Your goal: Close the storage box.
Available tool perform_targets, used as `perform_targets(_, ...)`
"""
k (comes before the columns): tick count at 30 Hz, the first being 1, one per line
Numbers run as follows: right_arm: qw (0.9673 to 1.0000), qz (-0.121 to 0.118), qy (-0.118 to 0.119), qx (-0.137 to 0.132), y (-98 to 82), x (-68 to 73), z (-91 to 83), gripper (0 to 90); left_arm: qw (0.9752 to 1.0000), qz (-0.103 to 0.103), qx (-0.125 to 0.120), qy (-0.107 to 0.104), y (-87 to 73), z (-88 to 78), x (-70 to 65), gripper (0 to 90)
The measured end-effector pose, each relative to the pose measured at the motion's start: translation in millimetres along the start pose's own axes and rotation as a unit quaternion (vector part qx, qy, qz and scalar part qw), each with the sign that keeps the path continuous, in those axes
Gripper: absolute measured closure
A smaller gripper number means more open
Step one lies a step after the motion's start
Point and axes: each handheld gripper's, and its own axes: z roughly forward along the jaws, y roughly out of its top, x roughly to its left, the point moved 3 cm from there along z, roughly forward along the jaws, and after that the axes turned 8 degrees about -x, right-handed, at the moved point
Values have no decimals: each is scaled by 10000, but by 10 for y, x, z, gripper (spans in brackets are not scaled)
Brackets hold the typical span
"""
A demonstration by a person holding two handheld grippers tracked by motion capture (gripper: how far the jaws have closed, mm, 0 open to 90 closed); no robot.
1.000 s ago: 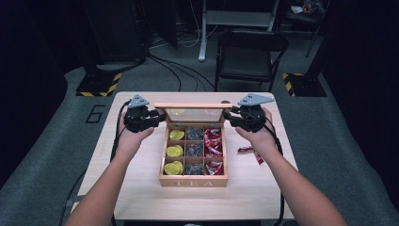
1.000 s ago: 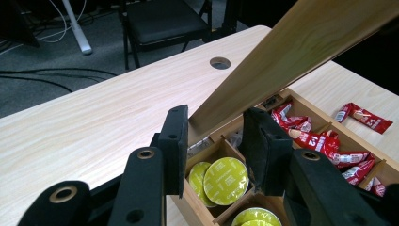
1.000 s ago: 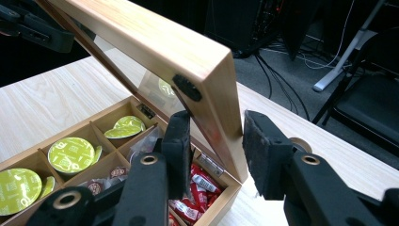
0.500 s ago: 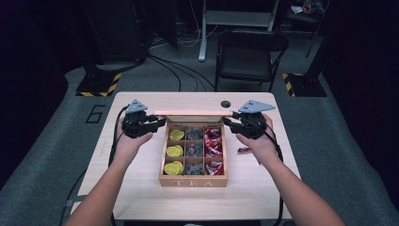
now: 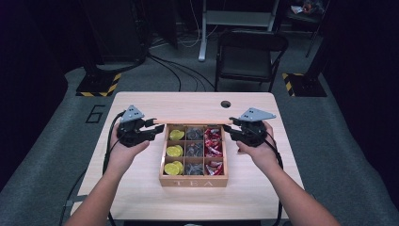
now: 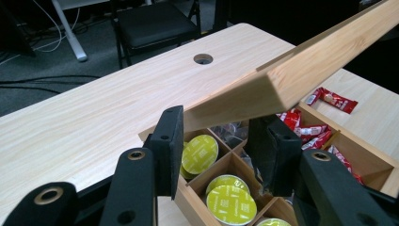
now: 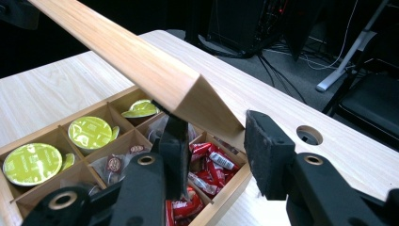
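Note:
A wooden tea box (image 5: 194, 181) sits mid-table with its lid (image 5: 193, 121) raised on its back edge. The box holds yellow capsules (image 5: 174, 151), dark packets (image 5: 194, 150) and red packets (image 5: 212, 148). My left gripper (image 5: 159, 129) is at the lid's left end. Its jaws have just been opening, and the lid's corner (image 6: 282, 80) lies between them (image 6: 216, 127) without being pressed. My right gripper (image 5: 227, 132) is at the lid's right end. That end (image 7: 207, 108) sits between its open jaws (image 7: 214, 127), close to one pad.
A loose red packet (image 6: 331, 100) lies on the table to the right of the box. A cable hole (image 5: 226, 104) is near the table's far edge. A black chair (image 5: 249, 56) stands beyond the table. Bare tabletop (image 5: 141, 188) flanks the box.
The lid has gone from a slanted pane to edge-on in the high view. My left gripper slid left, away from the box, with its jaws widening. The right gripper dropped slightly.

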Motion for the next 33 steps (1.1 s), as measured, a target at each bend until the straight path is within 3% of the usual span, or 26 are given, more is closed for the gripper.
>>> perform_targets(24,9998,-156,34,69,-267,180,-117,594,9998,-73,169,-104,-280,-115,-146,605)
perform_targets(33,9999,-46,107,117,-418,244,-174,599,9996,-171,184,-148,-464,-146,-210,611)
